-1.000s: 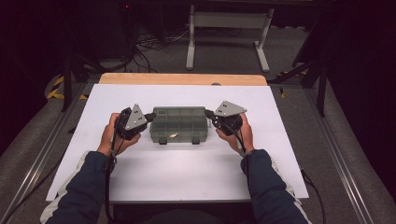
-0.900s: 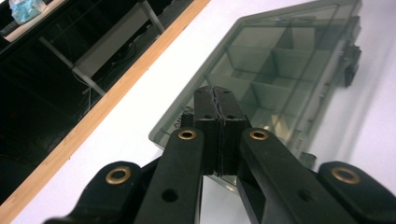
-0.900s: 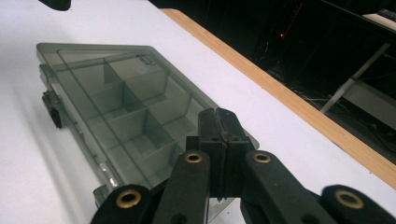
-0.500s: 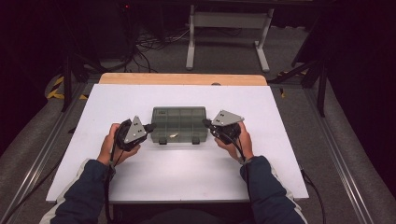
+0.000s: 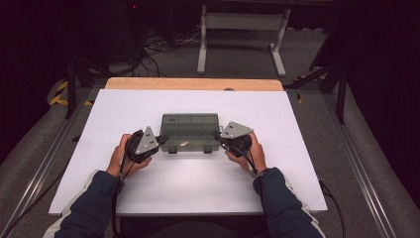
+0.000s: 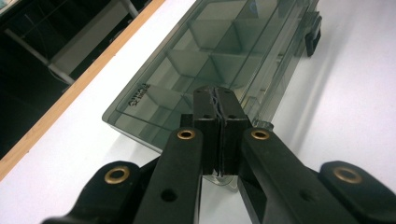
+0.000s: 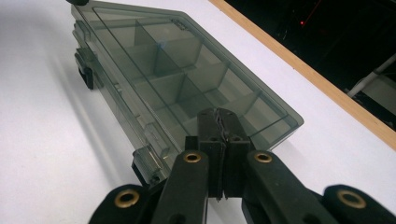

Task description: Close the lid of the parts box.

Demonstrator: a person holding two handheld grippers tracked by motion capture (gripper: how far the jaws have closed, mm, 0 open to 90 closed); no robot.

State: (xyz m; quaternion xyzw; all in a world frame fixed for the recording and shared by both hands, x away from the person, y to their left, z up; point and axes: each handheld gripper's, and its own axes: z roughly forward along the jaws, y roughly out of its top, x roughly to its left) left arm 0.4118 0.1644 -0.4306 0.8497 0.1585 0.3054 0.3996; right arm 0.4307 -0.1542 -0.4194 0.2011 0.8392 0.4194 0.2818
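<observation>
A smoky grey clear plastic organizer box (image 5: 190, 130) with a closed lid lies in the middle of the white table (image 5: 188, 183). My left gripper (image 5: 162, 139) sits at the box's left end, jaws shut with nothing between them, tips over the near left corner of the box (image 6: 224, 51). My right gripper (image 5: 217, 134) sits at the right end, also shut and empty, tips over the near right corner of the box (image 7: 177, 79). Dividers show through the lid, and dark latches (image 7: 86, 70) line the front side. A small pale item (image 5: 183, 144) lies inside near the front.
A wooden strip (image 5: 193, 84) edges the table's far side. Beyond it stand a pale metal frame (image 5: 240, 29) and cables on a dark floor. Metal rails run along both sides of the table.
Both hands and grippers have drawn nearer to me and lower, from the box's middle ends to its near corners. The box has stayed put.
</observation>
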